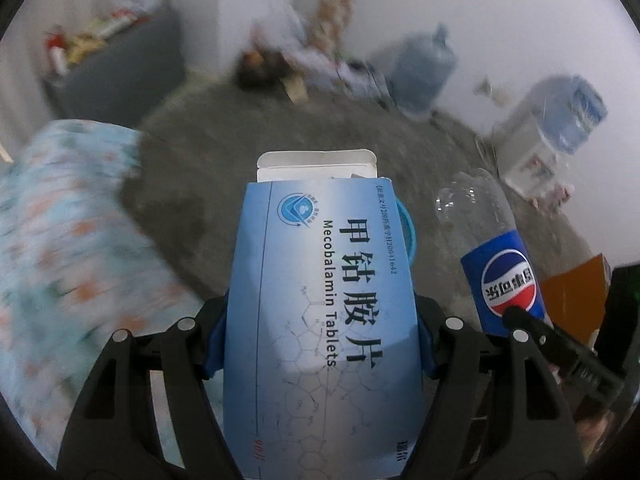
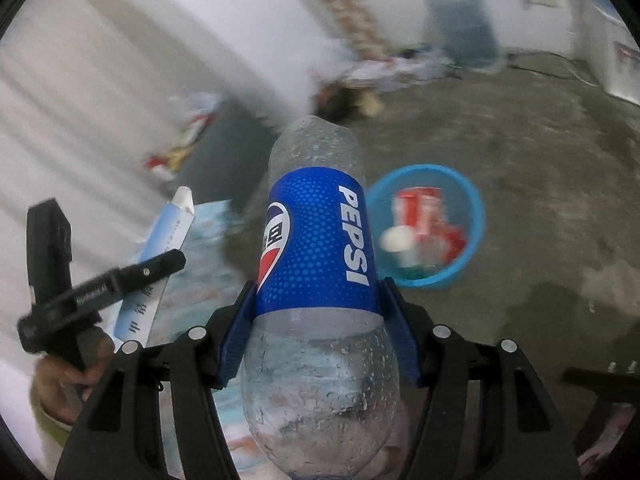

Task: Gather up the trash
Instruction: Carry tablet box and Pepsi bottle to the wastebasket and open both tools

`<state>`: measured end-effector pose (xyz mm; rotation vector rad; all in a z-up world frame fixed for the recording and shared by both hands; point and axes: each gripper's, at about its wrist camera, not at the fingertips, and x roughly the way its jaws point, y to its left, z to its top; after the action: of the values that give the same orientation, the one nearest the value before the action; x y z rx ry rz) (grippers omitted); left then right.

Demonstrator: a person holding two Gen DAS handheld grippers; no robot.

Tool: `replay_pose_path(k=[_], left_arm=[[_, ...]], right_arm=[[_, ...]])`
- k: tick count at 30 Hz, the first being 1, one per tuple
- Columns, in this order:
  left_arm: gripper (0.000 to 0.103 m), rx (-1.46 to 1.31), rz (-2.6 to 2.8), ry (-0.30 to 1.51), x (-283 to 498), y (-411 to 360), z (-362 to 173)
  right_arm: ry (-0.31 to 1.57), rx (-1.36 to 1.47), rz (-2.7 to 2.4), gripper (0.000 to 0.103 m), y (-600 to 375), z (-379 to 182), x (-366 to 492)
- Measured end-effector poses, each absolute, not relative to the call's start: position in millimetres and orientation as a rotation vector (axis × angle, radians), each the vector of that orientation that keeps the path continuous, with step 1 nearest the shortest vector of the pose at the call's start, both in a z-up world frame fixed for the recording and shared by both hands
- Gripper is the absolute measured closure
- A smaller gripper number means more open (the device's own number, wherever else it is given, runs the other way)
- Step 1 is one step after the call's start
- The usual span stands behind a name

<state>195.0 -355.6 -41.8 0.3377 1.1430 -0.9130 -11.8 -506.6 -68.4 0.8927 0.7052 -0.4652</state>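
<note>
My left gripper (image 1: pixel 320 312) is shut on a blue and white medicine box (image 1: pixel 324 280) whose white end flap stands open. Just behind the box, the rim of a blue basket (image 1: pixel 410 232) peeks out. My right gripper (image 2: pixel 318 284) is shut on an empty clear Pepsi bottle (image 2: pixel 316 236), its blue pads pressed on the label. On the floor just right of the bottle stands the blue basket (image 2: pixel 476 216), holding red cans and a white piece. Each view shows the other tool: the bottle (image 1: pixel 496 256) at the right, the box (image 2: pixel 160 256) at the left.
Floral bedding (image 1: pixel 60 240) fills the left. Large water jugs (image 1: pixel 424 68) stand by the far wall, with a white appliance (image 1: pixel 552 132) to their right. A dark bin with clutter (image 1: pixel 120 68), a floor pile (image 1: pixel 272 64) and an orange box (image 1: pixel 576 296) ring the concrete floor.
</note>
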Motion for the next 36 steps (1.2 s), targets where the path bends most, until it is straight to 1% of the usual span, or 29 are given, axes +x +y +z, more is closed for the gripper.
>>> replay_pose_path(k=[6,11,12,13,14,17,20,24,29,34,35,36], left_arm=[[0.036,0.422,-0.901,1.344,215.7,-458.1,-132.2],[0.036,0.437,-0.853,1.427,233.5,-509.1,-191.8],[0.034,0.416,-0.850,1.453,238.3,-515.6,-201.4],[0.022,0.373,-0.849,1.507,242.6,-523.2,-214.6],[0.018,0.352,-0.851,1.528,244.5,-527.2,-222.0],[0.018,0.303,-0.833,1.530,250.2,-529.3,-230.3],[0.018,0.262,-0.841,1.534,252.5,-527.4,-226.5],[0.018,0.256,-0.855,1.485,262.1,-514.7,-200.6],[0.018,0.281,-0.867,1.396,271.0,-481.9,-145.8],[0.018,0.321,-0.859,1.308,276.2,-433.9,-93.1],[0.018,0.323,-0.857,1.295,277.9,-422.5,-84.7],[0.018,0.323,-0.854,1.287,277.7,-414.4,-79.1]], right_arm=[[0.771,0.984,-0.573,0.043,-552.5,-126.5,-13.8],[0.803,1.023,-0.612,0.043,-576.0,-157.7,-10.9],[0.807,1.028,-0.618,0.043,-578.1,-161.7,-9.9],[0.810,1.034,-0.625,0.043,-581.2,-165.5,-9.3],[0.813,1.039,-0.629,0.043,-583.7,-168.5,-8.6],[0.825,1.049,-0.635,0.043,-593.1,-178.6,-6.3],[0.833,1.041,-0.627,0.043,-601.6,-181.9,-1.7],[0.847,1.016,-0.601,0.043,-599.4,-178.7,6.6],[0.871,0.955,-0.541,0.043,-600.2,-176.5,36.1],[0.919,0.881,-0.451,0.042,-610.6,-189.0,90.9],[0.931,0.872,-0.447,0.041,-612.3,-193.1,99.6],[0.952,0.856,-0.440,0.032,-615.1,-203.3,111.7]])
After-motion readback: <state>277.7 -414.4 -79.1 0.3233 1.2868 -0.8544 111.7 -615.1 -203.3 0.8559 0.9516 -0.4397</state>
